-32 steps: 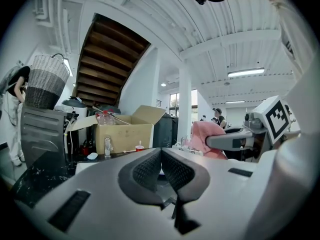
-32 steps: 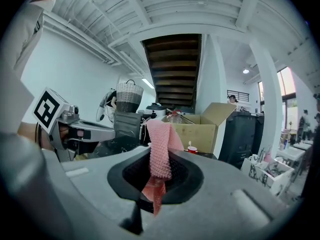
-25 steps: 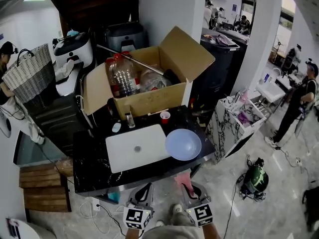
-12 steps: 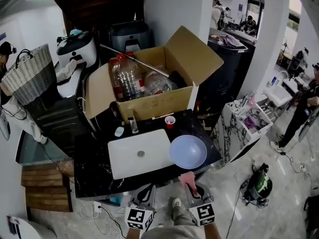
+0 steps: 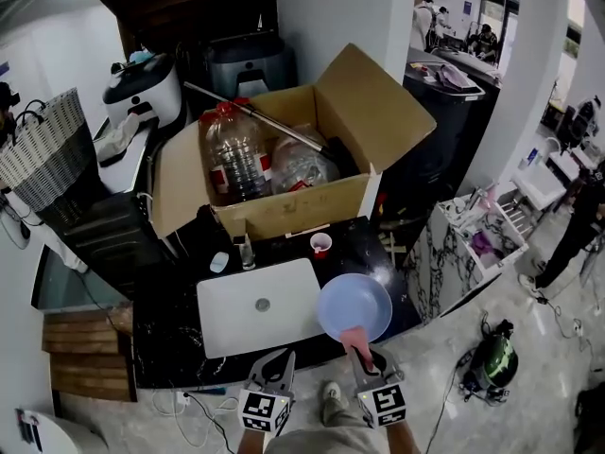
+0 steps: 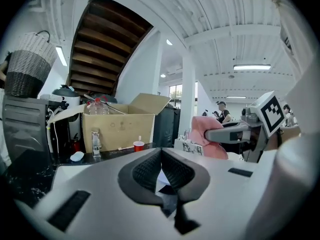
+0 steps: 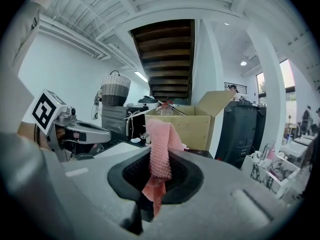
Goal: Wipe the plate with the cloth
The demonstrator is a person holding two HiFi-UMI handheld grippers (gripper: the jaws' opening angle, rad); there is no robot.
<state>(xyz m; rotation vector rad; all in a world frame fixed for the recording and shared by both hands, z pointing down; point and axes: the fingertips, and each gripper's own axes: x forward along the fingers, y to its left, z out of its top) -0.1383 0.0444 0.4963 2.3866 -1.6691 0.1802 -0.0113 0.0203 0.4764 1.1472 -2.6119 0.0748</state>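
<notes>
A pale blue plate lies on the black marble counter at its front right, beside a white slab. My right gripper is shut on a pink knitted cloth, whose top reaches over the plate's near rim. In the right gripper view the cloth stands up between the jaws of that gripper and hangs below them. My left gripper is shut and empty, just short of the counter's front edge. The left gripper view shows its pads pressed together, with the cloth off to the right.
A white flat slab lies left of the plate. Behind stand a small red cup, a little bottle and an open cardboard box of plastic bottles. A marble side table is at the right. People stand far behind.
Both grippers have moved forward to the counter's front edge. The pink cloth, earlier short of the counter, now overlaps the plate's near rim.
</notes>
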